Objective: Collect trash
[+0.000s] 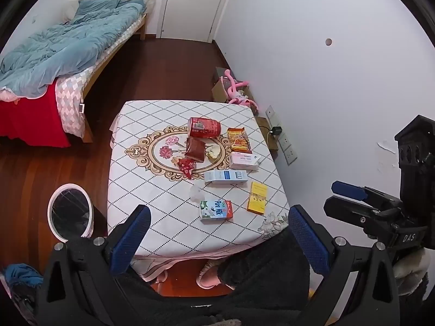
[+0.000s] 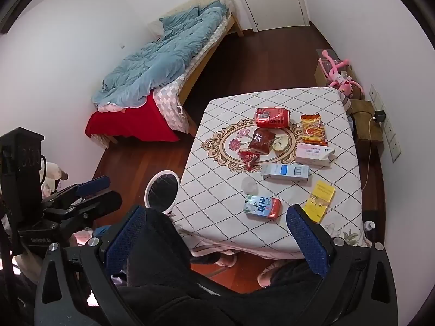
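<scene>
Trash lies on a small table with a diamond-pattern cloth (image 1: 141, 163) (image 2: 339, 108): a red can (image 1: 204, 127) (image 2: 272, 118) on its side, a dark red wrapper (image 1: 195, 150) (image 2: 261, 142), a yellow-red snack pack (image 1: 239, 139) (image 2: 313, 130), a pink-white box (image 1: 243, 161) (image 2: 312, 155), a blue-white carton (image 1: 225, 176) (image 2: 285, 173), a yellow booklet (image 1: 257, 197) (image 2: 319, 199) and a Pure Milk carton (image 1: 216, 209) (image 2: 262, 206). My left gripper (image 1: 218, 240) is open and empty above the table's near edge. My right gripper (image 2: 216, 240) is open and empty too.
A white-rimmed round bin (image 1: 71, 213) (image 2: 162, 191) stands on the floor left of the table. A bed with a blue quilt (image 1: 62, 54) (image 2: 163, 62) is at the back left. A pink plush toy (image 1: 236, 89) (image 2: 338, 73) and wall sockets (image 1: 284, 141) are on the right.
</scene>
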`<state>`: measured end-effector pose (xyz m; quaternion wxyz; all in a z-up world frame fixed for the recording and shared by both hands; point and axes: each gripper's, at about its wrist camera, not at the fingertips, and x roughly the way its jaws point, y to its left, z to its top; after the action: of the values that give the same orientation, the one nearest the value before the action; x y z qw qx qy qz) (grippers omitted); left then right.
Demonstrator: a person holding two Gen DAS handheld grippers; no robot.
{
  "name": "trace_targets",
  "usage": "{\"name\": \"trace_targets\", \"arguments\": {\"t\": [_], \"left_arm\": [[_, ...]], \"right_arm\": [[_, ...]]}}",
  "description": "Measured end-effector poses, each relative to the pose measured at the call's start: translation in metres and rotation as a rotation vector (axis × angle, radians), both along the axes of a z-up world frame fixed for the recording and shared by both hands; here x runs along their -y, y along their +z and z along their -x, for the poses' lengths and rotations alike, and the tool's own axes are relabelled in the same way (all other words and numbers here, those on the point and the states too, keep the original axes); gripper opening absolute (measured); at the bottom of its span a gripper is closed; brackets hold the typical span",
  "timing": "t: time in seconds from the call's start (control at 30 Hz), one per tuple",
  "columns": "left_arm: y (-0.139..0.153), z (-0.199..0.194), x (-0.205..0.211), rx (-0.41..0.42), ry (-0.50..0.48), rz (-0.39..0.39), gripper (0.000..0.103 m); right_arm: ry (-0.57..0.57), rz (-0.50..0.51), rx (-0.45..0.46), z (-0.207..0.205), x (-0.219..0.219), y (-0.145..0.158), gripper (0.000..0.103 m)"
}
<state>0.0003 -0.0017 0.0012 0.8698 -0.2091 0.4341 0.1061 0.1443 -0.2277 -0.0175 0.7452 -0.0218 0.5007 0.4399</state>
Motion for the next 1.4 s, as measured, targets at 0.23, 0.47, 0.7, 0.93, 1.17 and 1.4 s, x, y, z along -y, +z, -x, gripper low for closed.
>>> {"name": "trace_targets", "arguments": {"t": [0.23,0.47,0.7,0.93,1.17,1.4], "left_arm": [[0.001,-0.001,-0.004,-0.004,-0.01,0.013,0.103],[-0.001,-0.004,-0.004,0.004,-0.012,0.022,0.103],[0.005,0.002,-0.007,0.017,-0.008,0.024,0.103],[0.005,0.002,-0.006,0.021,-0.011,0.021,0.103],[0.007,0.003,-0.004,0.026,-0.009,0.022,0.103],[0.008,0.004,-0.002,0.024,-0.011,0.021,0.103]], "right_arm": [[0.001,-0.02,-0.018,0.0,0.003,0.005,0.103],[0.01,-0.016,-0.012,0.0,-0.006,0.002,0.103],[0.028,-0.016,0.006,0.004,-0.009,0.005,0.103],[0.04,-0.013,0.012,0.006,-0.012,0.006,0.103],[0.04,-0.01,0.019,0.008,-0.016,0.007,0.103],[0.04,-0.011,0.021,0.006,-0.014,0.008,0.103]]}}
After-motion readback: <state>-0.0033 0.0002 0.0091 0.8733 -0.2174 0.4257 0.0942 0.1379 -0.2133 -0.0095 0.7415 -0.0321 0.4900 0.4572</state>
